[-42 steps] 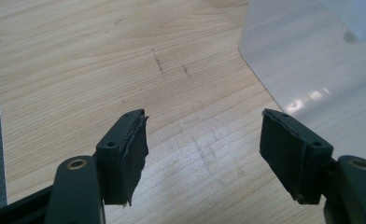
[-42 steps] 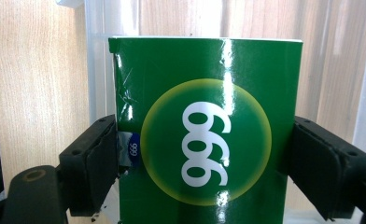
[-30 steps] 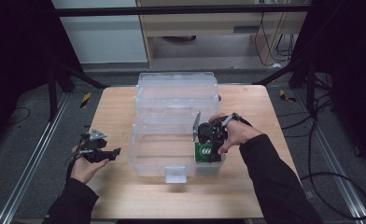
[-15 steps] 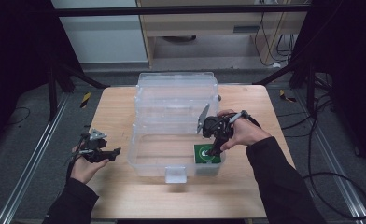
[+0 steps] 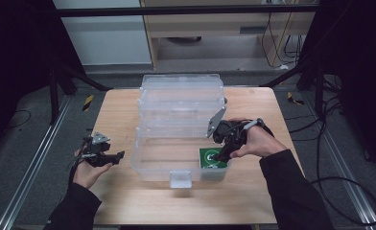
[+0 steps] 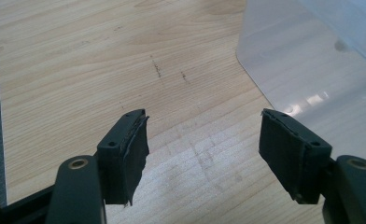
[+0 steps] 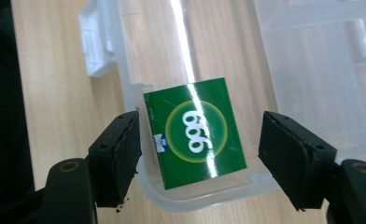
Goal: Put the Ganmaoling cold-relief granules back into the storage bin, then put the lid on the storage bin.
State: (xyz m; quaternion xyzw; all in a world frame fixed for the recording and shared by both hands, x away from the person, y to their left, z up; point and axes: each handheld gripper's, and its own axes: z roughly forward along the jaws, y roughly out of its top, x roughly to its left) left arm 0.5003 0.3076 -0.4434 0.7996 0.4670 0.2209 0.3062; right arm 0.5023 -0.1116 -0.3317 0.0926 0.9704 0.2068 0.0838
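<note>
A clear plastic bin [image 5: 164,168] stands in the middle of the wooden table [image 5: 119,112], its lid [image 5: 181,93] swung open behind it. A flat green box [image 5: 212,158] with a white number in a yellow ring lies on the bin floor in the front right corner. My right gripper [image 5: 221,154] hovers over it, open; in the right gripper view the green box [image 7: 195,131] lies loose below the parted jaws of my right gripper [image 7: 200,140]. My left gripper [image 5: 115,156] is held left of the bin, open and empty. My left gripper [image 6: 202,135] faces bare wood beside the bin wall [image 6: 307,60].
A white latch [image 5: 180,178] juts from the bin's front wall toward the table's near edge. The latch [image 7: 96,42] lies left of the green box in the right gripper view. Bare wood runs left and right of the bin. Dark floor and metal rails surround the table.
The right gripper carried the green box down into the bin's front right corner, let go of it and opened. The box now lies flat. The left gripper stayed put.
</note>
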